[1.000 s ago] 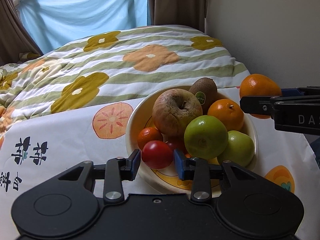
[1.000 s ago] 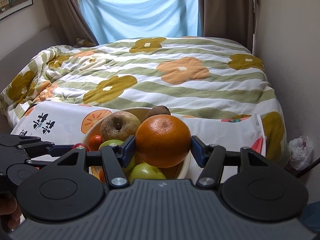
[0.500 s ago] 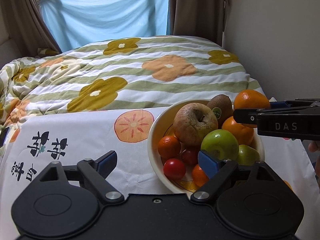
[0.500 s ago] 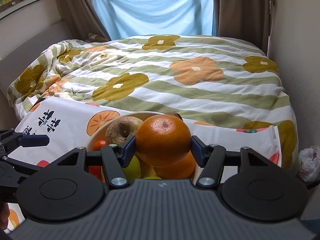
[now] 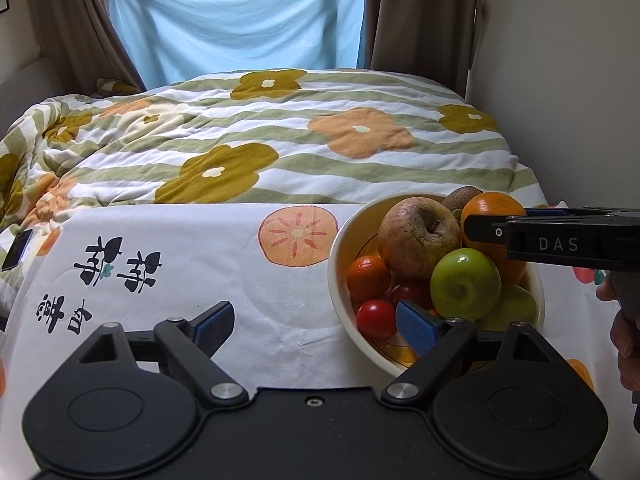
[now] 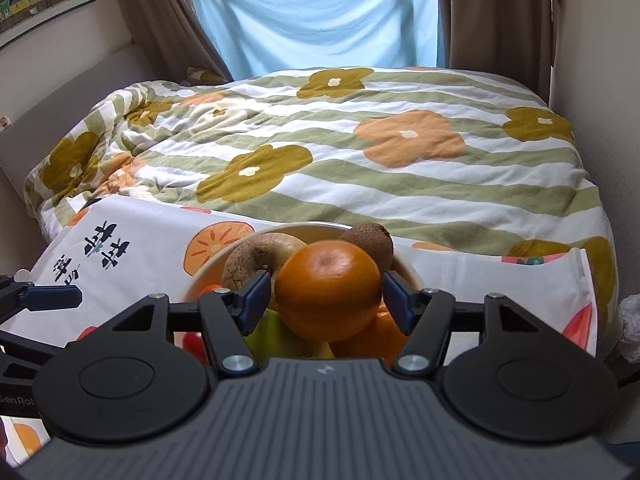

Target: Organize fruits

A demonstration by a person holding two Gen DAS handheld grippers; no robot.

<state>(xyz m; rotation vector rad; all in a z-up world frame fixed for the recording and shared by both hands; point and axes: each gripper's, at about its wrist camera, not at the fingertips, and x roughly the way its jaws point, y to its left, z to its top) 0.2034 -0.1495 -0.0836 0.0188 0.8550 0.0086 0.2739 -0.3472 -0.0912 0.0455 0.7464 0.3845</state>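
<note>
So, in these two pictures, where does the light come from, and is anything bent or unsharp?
Left wrist view: daylight enters through the blue sheet over the window, and the green apple carries a small highlight. The fisheye bends the curtain edges and wall. Right wrist view: same backlight; the big orange between the right claw pads looks slightly soft.

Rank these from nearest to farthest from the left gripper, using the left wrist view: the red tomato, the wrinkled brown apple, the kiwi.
1. Red tomato, at the bowl's near side, beside the left gripper.
2. Wrinkled brown apple, mid-bowl.
3. Kiwi, at the far rim.
</note>
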